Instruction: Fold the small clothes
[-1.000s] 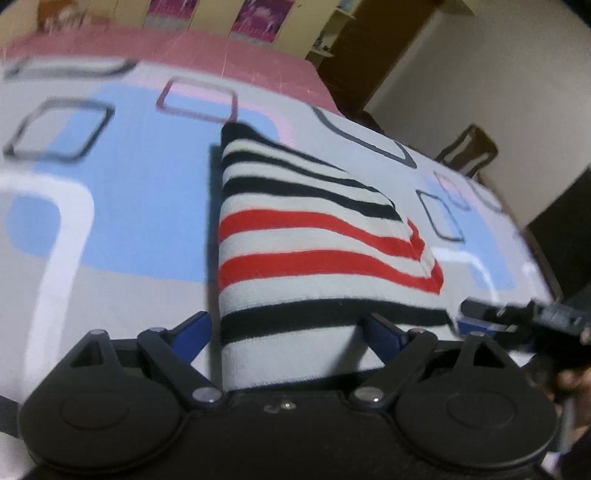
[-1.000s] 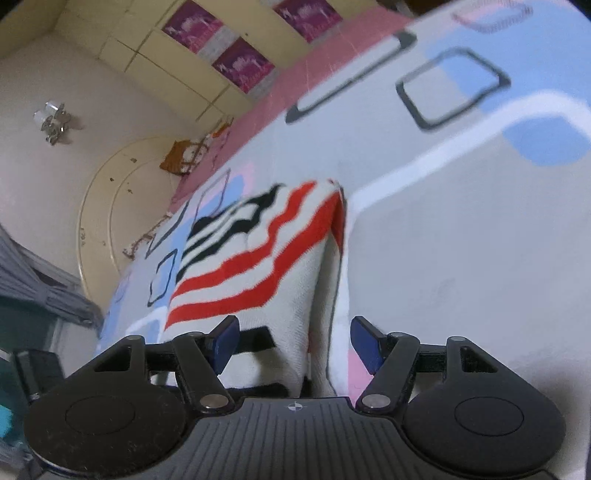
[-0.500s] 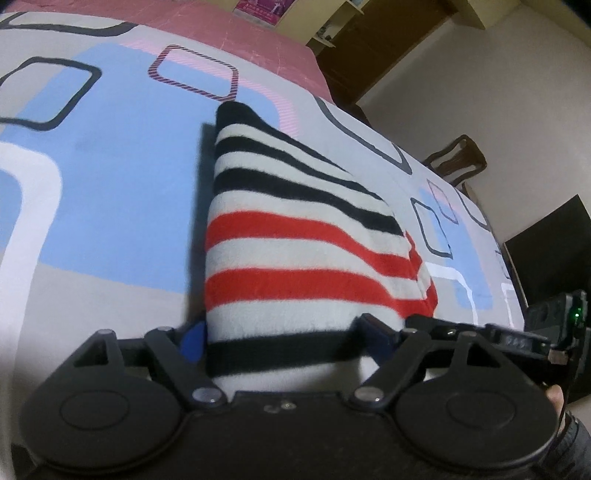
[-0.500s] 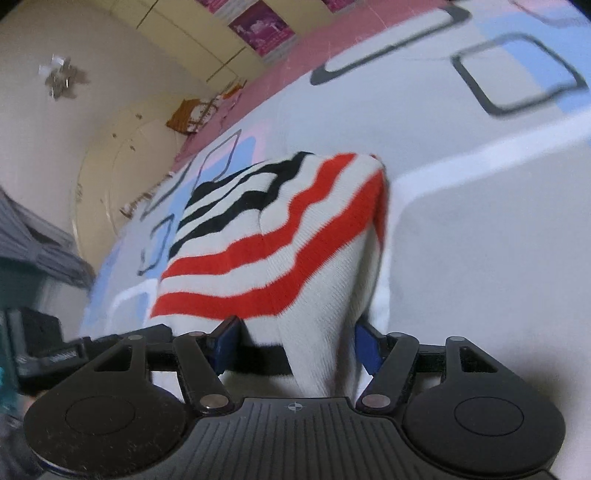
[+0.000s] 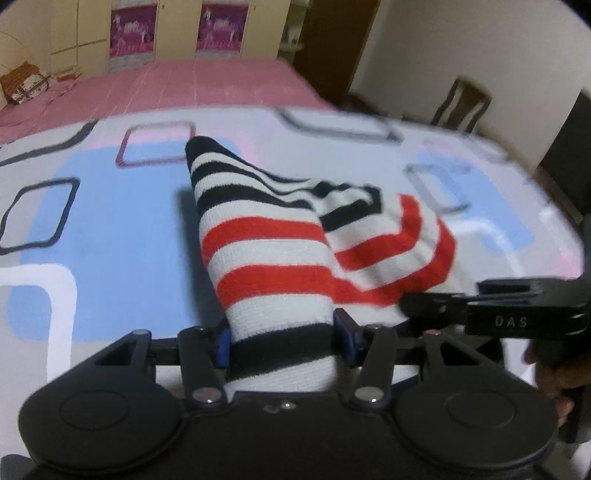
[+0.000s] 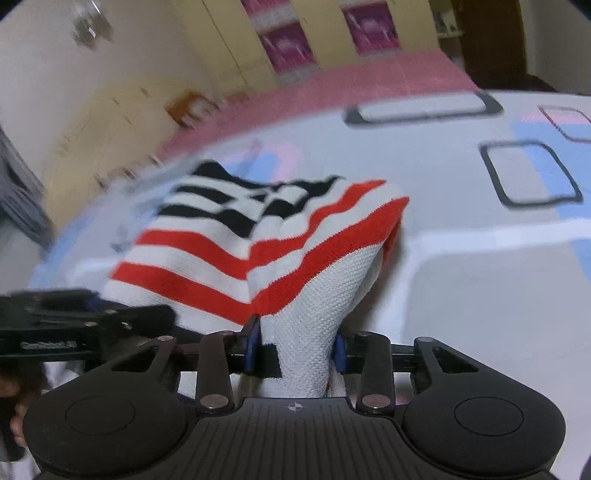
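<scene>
I see the striped knit garment bunched and lifted at its near edge, its far part lying on the bed. It is white with black bands at the far end, red bands in the middle and one black band close to the claws. The cloth creases down the middle between the two held corners; the knit texture shows clearly in the right wrist view.

My left claw has the near left portion of the garment between its blue pads, which press the fabric on both sides while the jaws are closing. My right claw likewise has a gathered white fold between its pads, jaws closing, pads against the cloth.

The bedspread under the garment is pale grey with blue patches and dark square outlines. Beyond it lies a pink cover, then yellow cupboard doors with magenta panels. A wooden chair stands at the far right. Nothing lies on the garment.
</scene>
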A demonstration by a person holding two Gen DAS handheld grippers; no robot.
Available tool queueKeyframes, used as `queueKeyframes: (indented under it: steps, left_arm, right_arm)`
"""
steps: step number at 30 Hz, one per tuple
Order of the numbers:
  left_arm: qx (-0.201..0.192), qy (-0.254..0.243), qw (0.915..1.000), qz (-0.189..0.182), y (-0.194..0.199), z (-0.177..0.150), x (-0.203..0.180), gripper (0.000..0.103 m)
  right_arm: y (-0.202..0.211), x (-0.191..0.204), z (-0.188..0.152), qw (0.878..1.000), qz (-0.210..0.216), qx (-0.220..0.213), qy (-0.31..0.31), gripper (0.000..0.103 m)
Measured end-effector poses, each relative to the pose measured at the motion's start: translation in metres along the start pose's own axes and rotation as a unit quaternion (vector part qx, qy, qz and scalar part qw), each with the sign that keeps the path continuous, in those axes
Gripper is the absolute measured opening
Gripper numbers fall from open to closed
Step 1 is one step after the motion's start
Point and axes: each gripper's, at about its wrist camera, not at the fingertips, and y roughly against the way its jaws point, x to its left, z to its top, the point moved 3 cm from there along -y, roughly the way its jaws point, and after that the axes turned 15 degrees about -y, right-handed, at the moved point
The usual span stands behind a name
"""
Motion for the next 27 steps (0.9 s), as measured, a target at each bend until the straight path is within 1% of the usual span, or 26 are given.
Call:
queueKeyframes:
  steps: [2, 5, 8, 14, 19, 27]
  left_arm:
    - [-0.004, 0.01, 0.9999, -0.005, -0.001, 0.0, 0.004, 0.052]
    - [-0.022, -0.003, 0.9997, -0.009, 0.01, -0.001, 0.002, 0.052]
    - [-0.036, -0.013, 0.9992, -0.011, 0.024, -0.003, 0.005, 0.052]
    - [-0.057, -0.03, 0.9979, -0.01, 0.06, -0.01, 0.028, 0.052]
    - [-0.064, -0.026, 0.9976, -0.007, 0.085, -0.027, 0.066, 0.052]
    - [-0.061, -0.002, 0.9982, -0.004, 0.112, -0.068, 0.138, 0.052]
  right_arm:
    - [-0.004, -0.002, 0.003, 1.0, -0.003, 0.008, -0.017, 0.037]
    - [0.01, 0.011, 0.004, 1.0, 0.004, -0.012, -0.005, 0.036]
    - [0.021, 0.029, -0.001, 0.999, -0.003, -0.032, 0.012, 0.035]
    - [0.03, 0.078, -0.017, 0.998, -0.011, -0.053, 0.03, 0.035]
    - [0.02, 0.13, -0.031, 0.997, -0.008, -0.058, 0.045, 0.035]
    - [-0.022, 0.205, -0.06, 0.998, 0.011, -0.044, 0.051, 0.035]
